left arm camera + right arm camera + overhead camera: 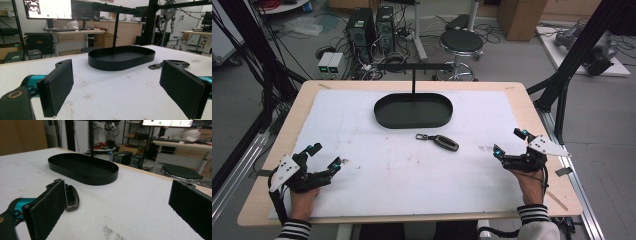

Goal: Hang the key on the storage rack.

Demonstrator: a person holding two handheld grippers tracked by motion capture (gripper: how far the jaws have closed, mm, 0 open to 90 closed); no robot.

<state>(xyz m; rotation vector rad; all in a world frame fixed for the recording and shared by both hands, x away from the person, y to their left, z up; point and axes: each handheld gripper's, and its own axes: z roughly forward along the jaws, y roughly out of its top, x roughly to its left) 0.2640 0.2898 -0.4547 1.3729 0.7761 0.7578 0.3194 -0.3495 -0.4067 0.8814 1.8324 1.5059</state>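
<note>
No writing, label, brand or number could be read anywhere. The monitor (47,8) in the left gripper view glowed with a window whose contents were too small to make out, and the second screen (167,122) was equally unreadable.

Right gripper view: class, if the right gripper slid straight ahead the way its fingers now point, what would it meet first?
Probably the black oval tray. The car key fob lies off by the gripper's left finger, so it might get brushed; depth is unclear.
</note>
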